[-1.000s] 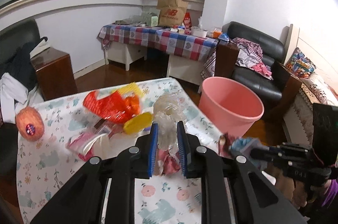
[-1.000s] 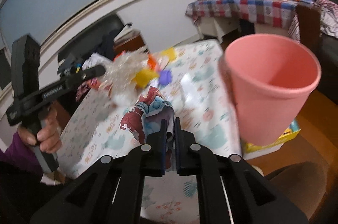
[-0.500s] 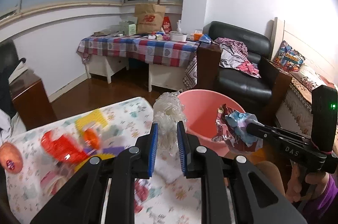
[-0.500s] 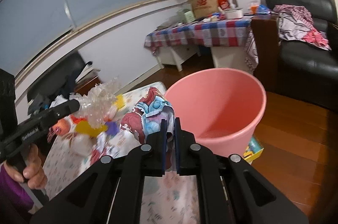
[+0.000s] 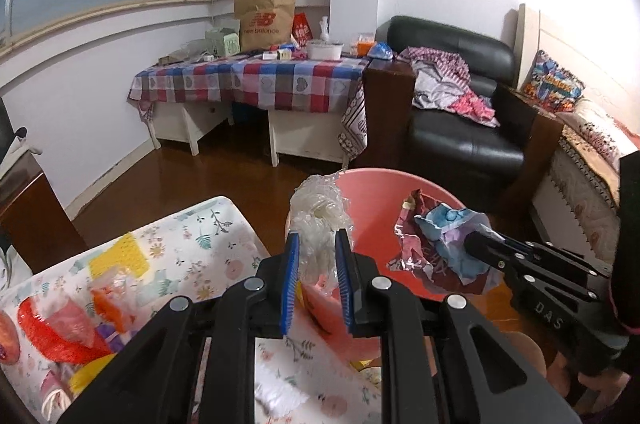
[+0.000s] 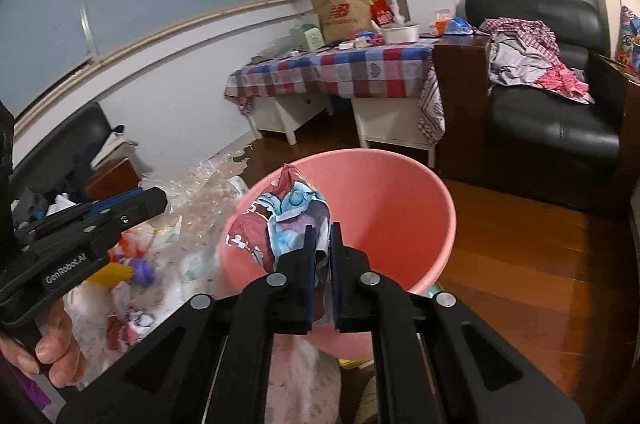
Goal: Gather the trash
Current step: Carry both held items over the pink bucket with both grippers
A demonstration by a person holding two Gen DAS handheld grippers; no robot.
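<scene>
White walls, wood floor [image 5: 168, 180], black sofa [image 5: 460, 120], checked-cloth table [image 5: 256, 80] — window probably frosted.

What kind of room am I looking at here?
Most likely a lived-in room of a home: a black leather armchair heaped with clothes, a side table under a checked cloth, and a bed along the wall.

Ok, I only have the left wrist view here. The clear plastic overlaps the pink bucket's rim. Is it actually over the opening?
Observer: Not from the right wrist view. The clear plastic in the left claw sits left of the pink bucket, outside its rim.
Operator: And the right claw, does it really grip that printed wrapper?
Observer: Yes. The right claw has its blue pads nearly together on a fold of the printed wrapper, which is in front of the bucket's opening.
</scene>
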